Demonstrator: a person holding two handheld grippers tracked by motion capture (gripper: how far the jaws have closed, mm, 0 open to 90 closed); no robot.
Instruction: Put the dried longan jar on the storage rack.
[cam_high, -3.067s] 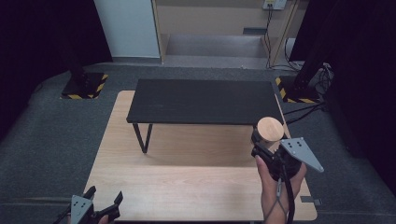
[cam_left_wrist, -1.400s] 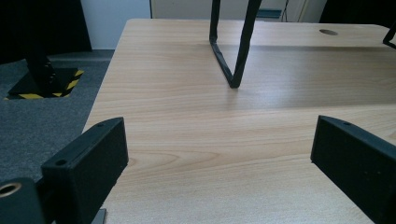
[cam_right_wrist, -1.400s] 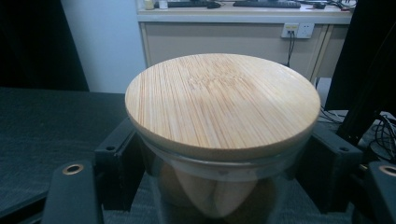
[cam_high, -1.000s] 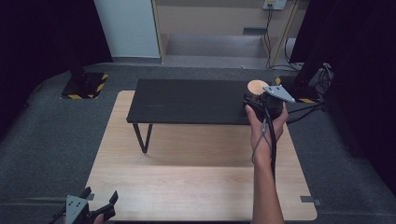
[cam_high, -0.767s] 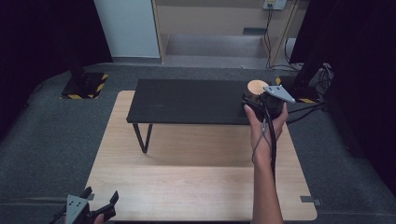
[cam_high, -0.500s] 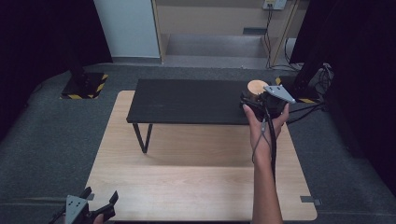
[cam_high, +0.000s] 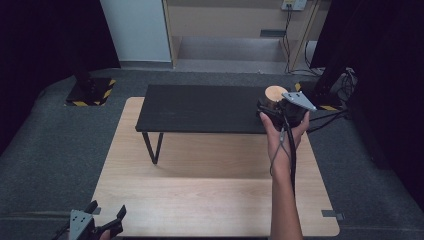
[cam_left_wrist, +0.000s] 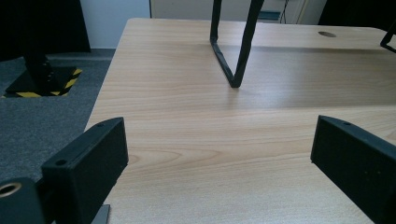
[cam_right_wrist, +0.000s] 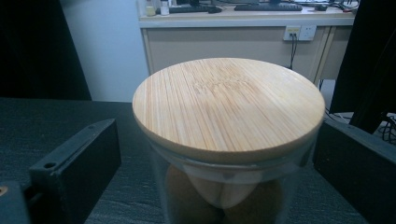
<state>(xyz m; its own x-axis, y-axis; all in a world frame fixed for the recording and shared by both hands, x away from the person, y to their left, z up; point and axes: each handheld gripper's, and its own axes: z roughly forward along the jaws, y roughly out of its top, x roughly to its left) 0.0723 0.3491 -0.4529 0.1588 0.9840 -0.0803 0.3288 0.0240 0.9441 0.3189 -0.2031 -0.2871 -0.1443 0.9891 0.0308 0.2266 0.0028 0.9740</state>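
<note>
A glass jar (cam_high: 275, 94) with a round bamboo lid (cam_right_wrist: 229, 107) stands on the right end of a low black bench (cam_high: 200, 107). My right gripper (cam_high: 274, 106) is at the jar, one jaw on each side. Its jaws have just been opening, and in the right gripper view a gap shows between the left pad (cam_right_wrist: 88, 149) and the glass, so my right gripper (cam_right_wrist: 217, 140) is open around the jar. Pale rounded pieces lie inside the jar. My left gripper (cam_high: 106, 211) rests at the wooden table's near left corner, and the left gripper (cam_left_wrist: 219, 140) is open with nothing between its jaws.
The black bench stands on thin metal legs (cam_left_wrist: 233, 56) on a light wooden table (cam_high: 215, 200). Grey carpet surrounds the table. A black stand with yellow-striped base (cam_high: 90, 90) is at the far left, and cables (cam_high: 330, 115) and another stand at the far right.
Three seconds ago my right gripper held the jar above the wooden table in front of the bench; now the jar stands on the bench's right end. The left gripper has not moved.
</note>
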